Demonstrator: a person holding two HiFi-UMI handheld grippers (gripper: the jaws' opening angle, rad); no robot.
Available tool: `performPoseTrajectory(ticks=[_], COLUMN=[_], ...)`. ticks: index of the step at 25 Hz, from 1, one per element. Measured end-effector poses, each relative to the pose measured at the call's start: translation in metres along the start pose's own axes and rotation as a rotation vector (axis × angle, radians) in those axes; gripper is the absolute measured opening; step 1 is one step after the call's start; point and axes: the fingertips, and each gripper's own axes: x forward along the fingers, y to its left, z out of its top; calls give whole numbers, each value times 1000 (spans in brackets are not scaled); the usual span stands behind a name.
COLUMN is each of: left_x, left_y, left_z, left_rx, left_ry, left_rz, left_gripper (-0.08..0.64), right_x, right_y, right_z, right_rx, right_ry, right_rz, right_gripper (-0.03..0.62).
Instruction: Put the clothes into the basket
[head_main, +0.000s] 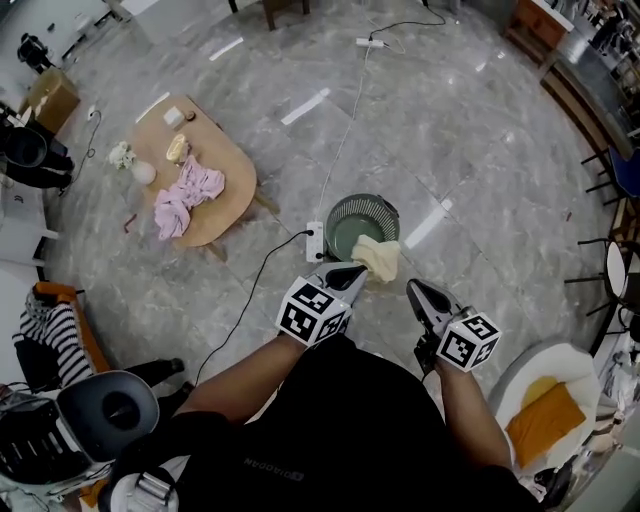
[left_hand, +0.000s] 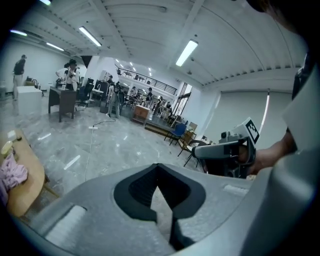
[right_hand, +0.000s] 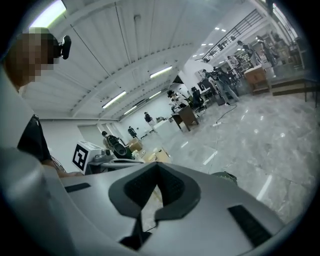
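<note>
A grey-green round basket (head_main: 352, 212) stands on the marble floor in front of me. A cream cloth (head_main: 379, 258) hangs over its near rim. Pink clothes (head_main: 186, 195) lie bunched on a low wooden table (head_main: 228, 170) to the left, and they also show in the left gripper view (left_hand: 12, 173). My left gripper (head_main: 361, 268) is shut with nothing visible between its pads (left_hand: 159, 168); its tip is just beside the cream cloth. My right gripper (head_main: 412, 287) is held to the right of the basket, shut and empty (right_hand: 157, 168).
A white power strip (head_main: 314, 240) with a black cable lies left of the basket. A white chair with an orange cushion (head_main: 543, 420) is at my right, and a grey stool (head_main: 108, 410) and a striped garment (head_main: 44, 330) are at my left. People and desks stand far off.
</note>
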Motion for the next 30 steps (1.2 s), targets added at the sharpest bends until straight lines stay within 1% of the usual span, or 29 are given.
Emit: performPoseTrajectory(ticks=[2, 4, 6, 9, 13, 15, 18, 22, 27, 30], left_x=[-2, -5, -8, -16, -30, -40, -53, -71, -83, -81], left_y=[-23, -48, -72, -102, -124, -132, -146, -163, -181, -193], left_z=[-4, -7, -10, -15, -26, -31, -45, -69, -90, -91], left_rx=[-62, -84, -77, -62, -39, -38, -34, -46, -56, -53], left_ry=[-21, -35, -49, -76, -92, -101, -109, -111, -112, -109], left_rz=[-24, -33, -24, 1, 51, 73, 107, 159, 209, 209], left_gripper=[1, 2, 0, 0, 1, 1, 2, 2, 2, 1], right_x=[-18, -39, -61, -96, -126, -133, -139, -150, -169, -182], right_y=[2, 5, 9, 15, 27, 30, 32, 39, 47, 50], right_z=[-7, -11, -14, -16, -25, -37, -61, -89, -105, -106], right_rx=[26, 53, 57, 28, 8, -13, -14, -25, -48, -71], right_ry=[-5, -25, -52, -95, -139, -131, -90, -41, -35, -44], right_rz=[8, 16, 17, 20, 65, 65, 66, 93, 117, 111], right_gripper=[14, 14, 15, 15, 15, 15, 15, 14, 14, 14])
